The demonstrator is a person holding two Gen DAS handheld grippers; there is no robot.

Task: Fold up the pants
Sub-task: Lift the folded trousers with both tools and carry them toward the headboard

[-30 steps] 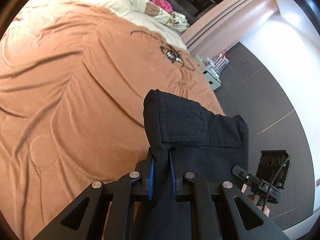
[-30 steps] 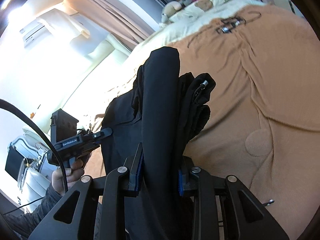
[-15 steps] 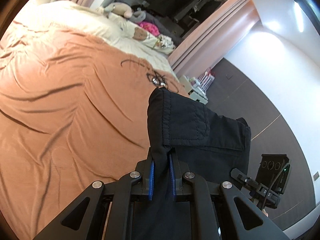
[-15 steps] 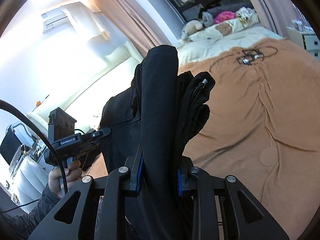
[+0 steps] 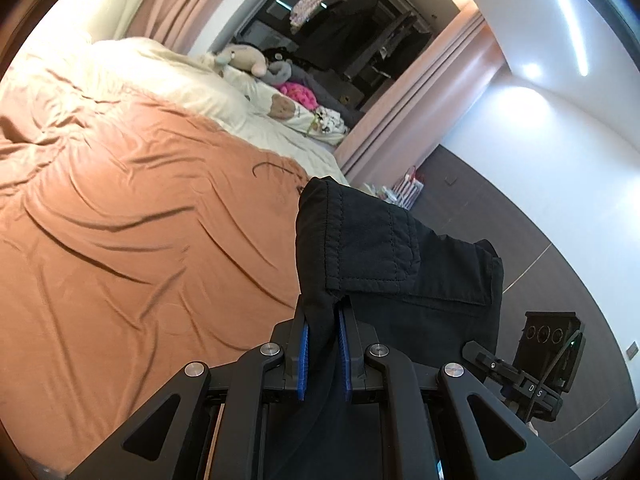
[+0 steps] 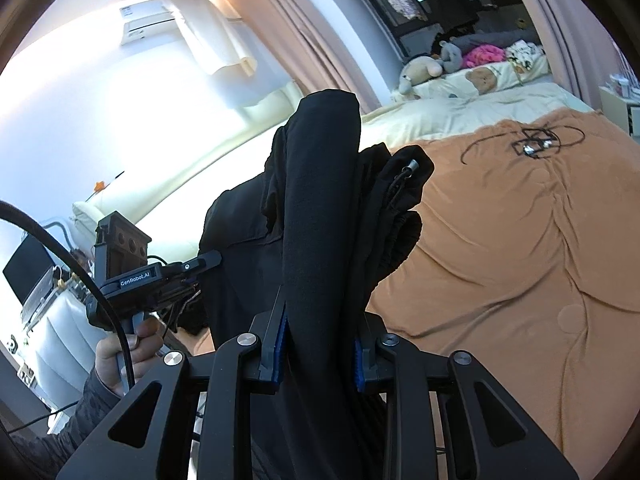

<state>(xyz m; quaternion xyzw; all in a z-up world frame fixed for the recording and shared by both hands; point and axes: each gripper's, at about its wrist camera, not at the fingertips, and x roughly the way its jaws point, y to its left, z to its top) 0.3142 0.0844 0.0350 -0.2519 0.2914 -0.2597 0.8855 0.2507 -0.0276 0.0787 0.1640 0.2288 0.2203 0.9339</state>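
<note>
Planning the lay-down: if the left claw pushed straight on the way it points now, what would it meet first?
The left claw is shut on the black pants, which fill the line ahead. Past them lies probably the far edge of the orange bedspread, though depth is unclear.

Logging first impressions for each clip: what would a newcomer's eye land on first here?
The black pants, bunched and held up in mid-air, fill the centre of both views, clamped by the left gripper and the right gripper. Behind them spreads a rumpled orange blanket on the bed, with stuffed toys piled at the far end.
</note>
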